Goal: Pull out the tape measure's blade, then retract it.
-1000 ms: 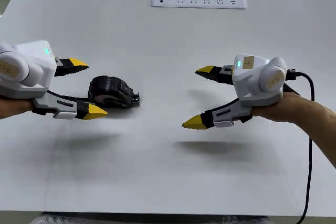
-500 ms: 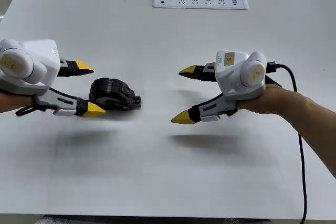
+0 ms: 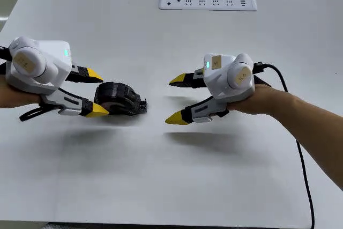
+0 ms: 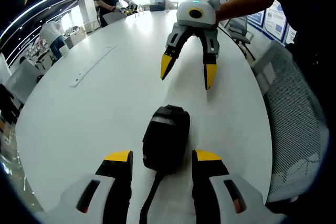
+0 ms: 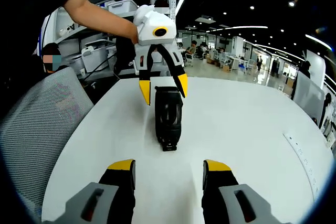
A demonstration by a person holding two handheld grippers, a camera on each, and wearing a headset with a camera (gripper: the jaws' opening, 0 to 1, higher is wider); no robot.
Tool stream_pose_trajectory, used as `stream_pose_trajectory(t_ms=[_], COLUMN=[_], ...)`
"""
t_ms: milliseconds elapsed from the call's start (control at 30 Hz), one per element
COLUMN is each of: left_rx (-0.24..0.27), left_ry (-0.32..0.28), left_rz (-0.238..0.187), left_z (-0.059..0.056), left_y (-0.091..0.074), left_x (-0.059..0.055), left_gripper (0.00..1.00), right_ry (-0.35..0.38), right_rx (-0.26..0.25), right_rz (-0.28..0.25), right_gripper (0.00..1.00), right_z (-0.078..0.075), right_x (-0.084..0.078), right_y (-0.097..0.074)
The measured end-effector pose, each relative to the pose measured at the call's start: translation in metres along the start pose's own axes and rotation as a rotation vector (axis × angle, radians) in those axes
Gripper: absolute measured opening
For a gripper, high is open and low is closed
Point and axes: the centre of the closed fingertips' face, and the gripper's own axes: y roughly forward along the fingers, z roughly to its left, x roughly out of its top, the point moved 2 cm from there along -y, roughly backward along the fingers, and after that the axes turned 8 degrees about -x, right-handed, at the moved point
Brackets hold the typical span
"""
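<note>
One table [image 3: 161, 181], seen from my remote station, carries one black tape measure [image 3: 119, 98] and one white power strip [image 3: 208, 4] by its far edge. I count two grippers over it, one left gripper [image 3: 98, 93] and one right gripper [image 3: 174, 99], each with two yellow-tipped jaws, four tips in all. One black cable [image 3: 303, 170] trails off; one mesh chair [image 4: 299, 129] stands alongside.

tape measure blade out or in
In: nothing extends from the tape measure; bare table lies between it and the right gripper.
</note>
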Motion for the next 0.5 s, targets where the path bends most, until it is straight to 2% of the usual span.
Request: stream_pose_trajectory(t_ms=[500], left_rx=[-0.042], left_ry=[0.027], left_rz=[0.037], left_z=[0.001], left_y=[0.007], left_x=[-0.001], left_gripper=[0.29], right_ry=[0.0], right_rx=[0.03], right_rz=[-0.004], right_gripper=[0.34], right_z=[0.0], right_x=[0.007], right_y=[0.028])
